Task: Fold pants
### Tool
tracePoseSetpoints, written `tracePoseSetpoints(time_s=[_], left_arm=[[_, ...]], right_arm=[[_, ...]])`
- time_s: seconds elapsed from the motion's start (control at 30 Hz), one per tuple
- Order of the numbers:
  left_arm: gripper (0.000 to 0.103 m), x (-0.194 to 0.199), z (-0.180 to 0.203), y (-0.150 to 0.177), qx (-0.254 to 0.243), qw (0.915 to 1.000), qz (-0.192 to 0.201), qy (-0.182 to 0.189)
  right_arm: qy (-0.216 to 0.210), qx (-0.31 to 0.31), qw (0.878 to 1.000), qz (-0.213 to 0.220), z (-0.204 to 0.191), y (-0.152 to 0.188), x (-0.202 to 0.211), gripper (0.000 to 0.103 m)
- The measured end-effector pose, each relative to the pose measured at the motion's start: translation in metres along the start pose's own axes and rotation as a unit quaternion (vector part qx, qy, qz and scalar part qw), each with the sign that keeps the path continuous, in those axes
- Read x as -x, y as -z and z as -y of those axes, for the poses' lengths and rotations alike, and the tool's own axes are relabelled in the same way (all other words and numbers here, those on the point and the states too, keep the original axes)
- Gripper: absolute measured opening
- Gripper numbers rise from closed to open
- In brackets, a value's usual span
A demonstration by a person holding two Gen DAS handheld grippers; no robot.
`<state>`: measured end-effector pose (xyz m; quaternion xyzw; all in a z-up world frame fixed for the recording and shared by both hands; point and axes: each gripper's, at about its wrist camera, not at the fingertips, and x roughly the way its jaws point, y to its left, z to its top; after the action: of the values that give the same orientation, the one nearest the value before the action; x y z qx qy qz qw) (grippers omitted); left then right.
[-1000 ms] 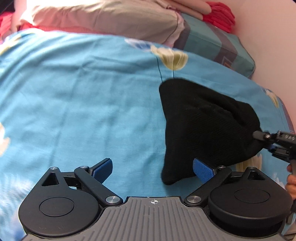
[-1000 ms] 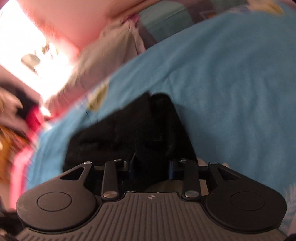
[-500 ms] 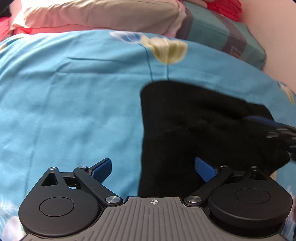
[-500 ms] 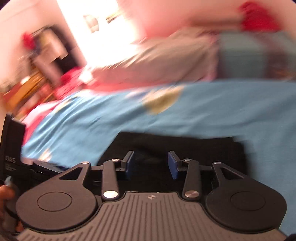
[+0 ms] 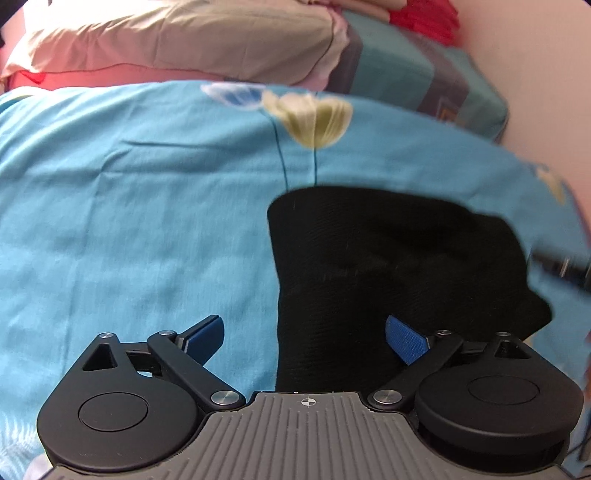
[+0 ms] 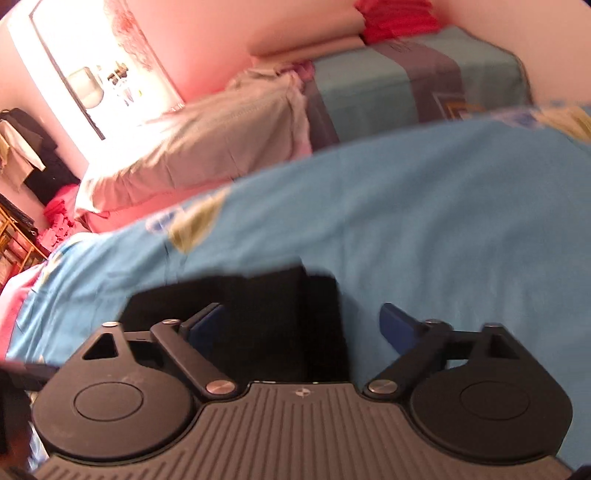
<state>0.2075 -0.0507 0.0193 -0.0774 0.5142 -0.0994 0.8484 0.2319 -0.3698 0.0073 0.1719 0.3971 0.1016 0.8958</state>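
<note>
The black pants (image 5: 388,266) lie folded in a compact bundle on the blue flowered bedsheet (image 5: 129,203). My left gripper (image 5: 304,334) hovers open over the bundle's left edge; the cloth lies under its right side and neither pad presses on it. The right wrist view shows the same pants (image 6: 266,306) just ahead of my right gripper (image 6: 303,325), whose jaws are opening wide above the cloth and grip nothing. The bundle's near part is hidden behind the gripper body. A blurred dark piece of the right gripper (image 5: 557,267) crosses the right edge of the left wrist view.
A beige pillow (image 5: 177,40) and a teal striped pillow (image 5: 417,77) lie at the head of the bed, with red cloth (image 5: 424,18) behind them by the pink wall. In the right wrist view, clothes (image 6: 26,155) hang at far left beside a bright window (image 6: 96,70).
The right gripper let go of the pants and spread wide, swinging round. The bundle dropped from a lifted peak to lie flat on the sheet. The left gripper shifted slightly over it.
</note>
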Motion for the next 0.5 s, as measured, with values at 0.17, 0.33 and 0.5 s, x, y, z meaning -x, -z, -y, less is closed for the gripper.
tracePoseSetpoints(time_s=[0.17, 0.33, 0.5], left_arm=[[0.103, -0.045, -0.005, -0.011, 0.026, 0.9967, -0.063, 0.045], [0.103, -0.065, 0.002, -0.013, 0.064, 0.9895, -0.077, 0.104], [0.103, -0.033, 0.046, -0.01, -0.013, 0.9946, -0.055, 0.087]], right_arm=[[-0.042, -0.079, 0.994, -0.063, 0.025, 0.028, -0.019, 0.093], [-0.067, -0.094, 0.991, -0.071, 0.012, 0.025, -0.033, 0.067], [-0.102, -0.108, 0.987, -0.066, 0.013, 0.018, -0.004, 0.04]])
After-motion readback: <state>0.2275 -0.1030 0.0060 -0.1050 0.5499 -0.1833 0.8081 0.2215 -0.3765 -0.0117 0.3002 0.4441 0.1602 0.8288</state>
